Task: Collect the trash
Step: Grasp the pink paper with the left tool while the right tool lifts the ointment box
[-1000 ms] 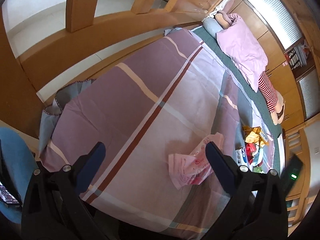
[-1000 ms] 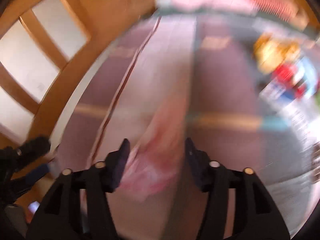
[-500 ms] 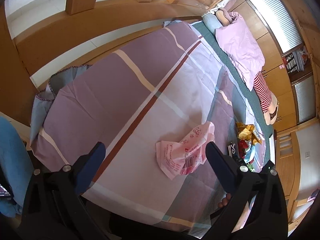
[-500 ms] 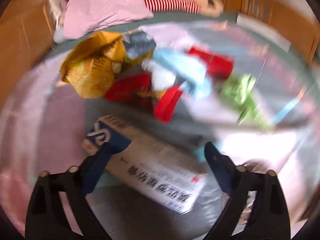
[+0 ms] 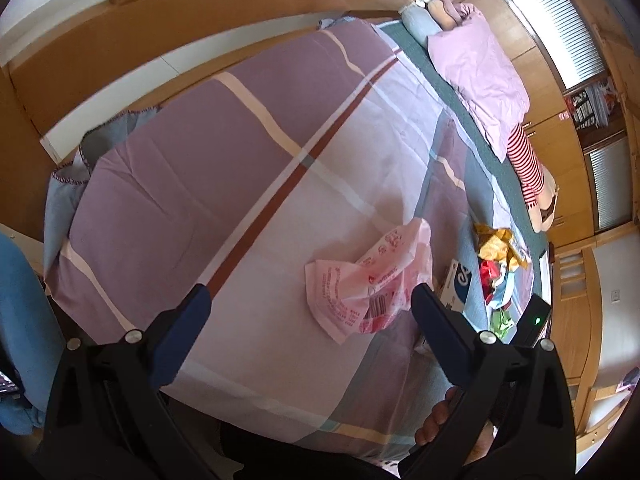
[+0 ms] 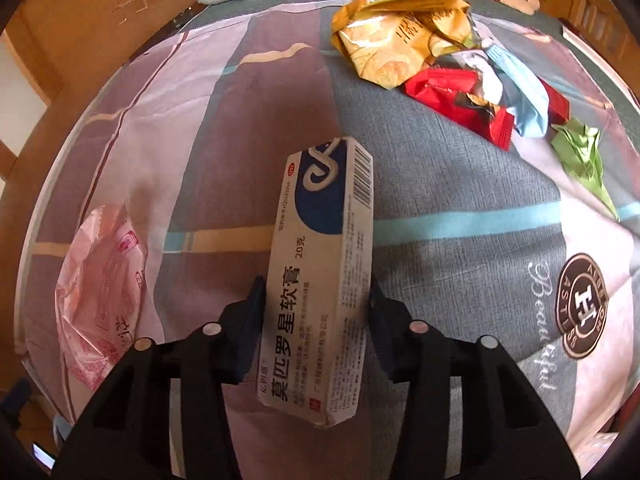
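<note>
Right gripper has just been closing and now pinches the ointment box across its long sides, on the bedsheet. Grip sits near the box's rear, so it may pivot out. Wrappers wait at one o'clock, the pink bag at nine. Left gripper hangs open.

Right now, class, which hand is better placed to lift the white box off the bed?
The right. Its gripper has just been closing with the box between its fingers, while the left gripper hangs open above the pink bag.

Each black tool has navy pads, silver screws.
</note>
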{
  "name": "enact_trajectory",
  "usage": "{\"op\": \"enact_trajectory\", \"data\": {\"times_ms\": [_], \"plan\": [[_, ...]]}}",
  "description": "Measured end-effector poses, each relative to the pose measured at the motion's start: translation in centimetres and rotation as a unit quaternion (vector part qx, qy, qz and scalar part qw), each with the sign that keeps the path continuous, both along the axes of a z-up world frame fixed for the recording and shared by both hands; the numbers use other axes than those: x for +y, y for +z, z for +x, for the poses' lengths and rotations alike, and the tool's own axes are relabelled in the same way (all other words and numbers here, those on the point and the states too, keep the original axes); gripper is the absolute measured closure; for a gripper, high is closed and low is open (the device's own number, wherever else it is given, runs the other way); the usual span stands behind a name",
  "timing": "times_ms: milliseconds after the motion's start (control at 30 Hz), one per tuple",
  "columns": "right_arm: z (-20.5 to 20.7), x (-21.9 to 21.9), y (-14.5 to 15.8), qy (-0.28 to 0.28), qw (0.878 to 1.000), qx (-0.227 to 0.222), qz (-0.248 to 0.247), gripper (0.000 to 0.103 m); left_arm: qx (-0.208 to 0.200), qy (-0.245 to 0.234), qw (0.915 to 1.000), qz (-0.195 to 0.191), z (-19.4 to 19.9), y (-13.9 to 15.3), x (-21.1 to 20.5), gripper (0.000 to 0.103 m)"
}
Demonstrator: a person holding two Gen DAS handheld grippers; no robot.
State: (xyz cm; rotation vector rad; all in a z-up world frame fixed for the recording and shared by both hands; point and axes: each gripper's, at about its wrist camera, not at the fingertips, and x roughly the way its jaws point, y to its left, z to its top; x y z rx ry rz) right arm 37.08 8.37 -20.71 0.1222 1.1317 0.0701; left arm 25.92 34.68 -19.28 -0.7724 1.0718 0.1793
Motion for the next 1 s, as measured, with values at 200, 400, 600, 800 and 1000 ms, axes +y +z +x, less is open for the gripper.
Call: {"op": "enact_trajectory", "data": {"times_ms": [200,400,600,800,1000], "plan": [[-1.9,0.9,-0.2,-0.02,1.0,-0.008,-0.002,0.057,0.0,-0.008,0.9988,-0.048,-0.7,-0.8,-0.4,0.004],[-2.7,0.7,0.0,-0.046,0.999,-0.007,0.016,0.057,-0.009,-0.039,0.9968,-0.069,-1.2,-0.7,-1.1,0.004],[-5.1,-0.7,0.6,-0.067,0.996,-0.013,0.054,0.061,0.009,-0.028,0.9979,-0.057,-2.6,-1.6,-0.3,0.004],[-8.3,-3.8,3.5,-0.115,0.983,-0.052,0.131,0.08,-0.005,-0.021,0.999,-0.039,-4.7,-1.2,-0.2,0.004],[-7.1,-2.3,4.2,-0.079,0.994,-0.067,0.044,0.08,-0.013,0.005,0.9988,-0.047,-2.5,-1.4,0.1,0.004]]}}
